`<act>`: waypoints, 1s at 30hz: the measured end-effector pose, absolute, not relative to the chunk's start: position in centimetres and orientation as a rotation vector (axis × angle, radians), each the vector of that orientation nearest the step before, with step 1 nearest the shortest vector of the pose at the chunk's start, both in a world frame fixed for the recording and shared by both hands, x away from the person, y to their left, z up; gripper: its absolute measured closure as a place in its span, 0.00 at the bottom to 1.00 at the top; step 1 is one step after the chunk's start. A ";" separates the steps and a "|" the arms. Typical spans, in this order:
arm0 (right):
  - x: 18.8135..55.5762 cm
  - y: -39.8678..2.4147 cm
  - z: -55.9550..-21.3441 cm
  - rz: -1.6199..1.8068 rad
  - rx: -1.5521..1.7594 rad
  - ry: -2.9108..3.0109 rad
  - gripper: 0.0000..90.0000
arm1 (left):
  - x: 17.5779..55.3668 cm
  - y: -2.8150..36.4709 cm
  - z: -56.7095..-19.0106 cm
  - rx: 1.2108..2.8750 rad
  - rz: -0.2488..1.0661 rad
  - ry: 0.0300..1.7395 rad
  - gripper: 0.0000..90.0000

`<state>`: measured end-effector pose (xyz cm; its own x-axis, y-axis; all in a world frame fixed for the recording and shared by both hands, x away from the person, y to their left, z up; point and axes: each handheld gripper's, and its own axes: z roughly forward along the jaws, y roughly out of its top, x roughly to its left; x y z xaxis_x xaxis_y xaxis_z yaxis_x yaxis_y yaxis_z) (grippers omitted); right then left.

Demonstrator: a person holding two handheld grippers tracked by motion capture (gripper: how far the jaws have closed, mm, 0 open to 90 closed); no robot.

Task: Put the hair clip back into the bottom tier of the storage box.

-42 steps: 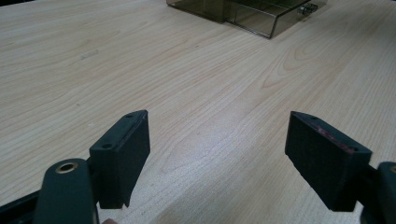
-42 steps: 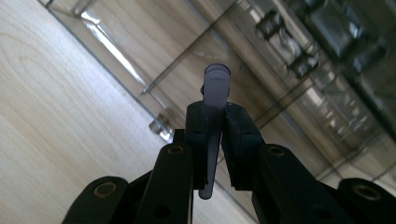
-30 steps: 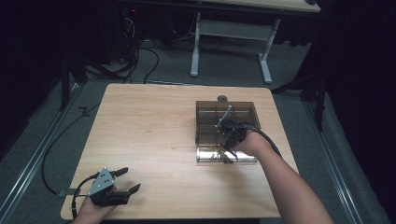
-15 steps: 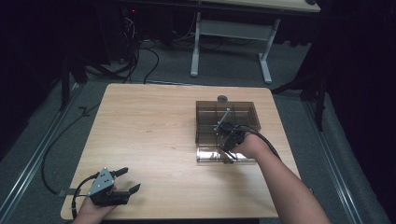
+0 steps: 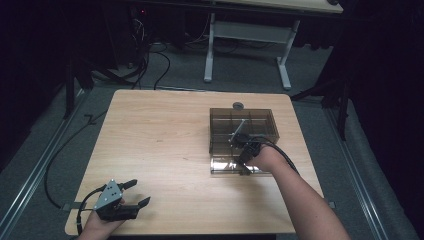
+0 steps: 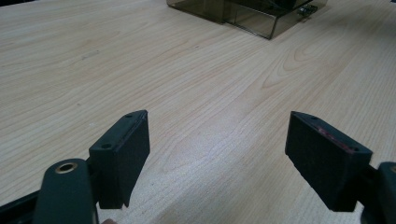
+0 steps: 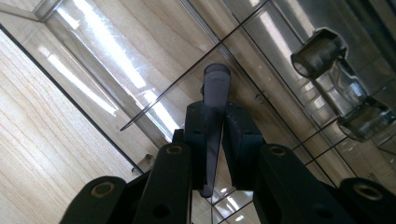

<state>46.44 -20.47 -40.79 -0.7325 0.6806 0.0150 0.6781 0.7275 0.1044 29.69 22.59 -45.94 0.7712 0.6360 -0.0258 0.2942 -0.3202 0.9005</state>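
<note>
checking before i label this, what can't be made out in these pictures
- Box contents: high view, too small, dark tinted walls.
- Grey stick in the right gripper: lower end hidden between the jaws, right gripper view.
- Box's far side: cut off by the top edge, left gripper view.
- Round thing behind the box: too small, high view.

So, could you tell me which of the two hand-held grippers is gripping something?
The right hand-held gripper, shut on a grey stick above the clear box; the left hand-held gripper is open.

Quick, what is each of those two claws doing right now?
Left gripper: open, empty, above the table.
Right gripper: closed on a thin grey stick over the clear compartment box.
</note>
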 end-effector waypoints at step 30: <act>41.2 -23.6 -36.0 0.318 1.334 2.748 0.86 | 29.7 22.5 -45.9 1.920 0.409 0.705 0.25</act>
<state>41.20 -23.57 -35.95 -0.6207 0.7836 0.0265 0.7689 0.6017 0.2161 29.71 22.52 -45.94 0.7719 0.6353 -0.0247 0.2941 -0.3223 0.8998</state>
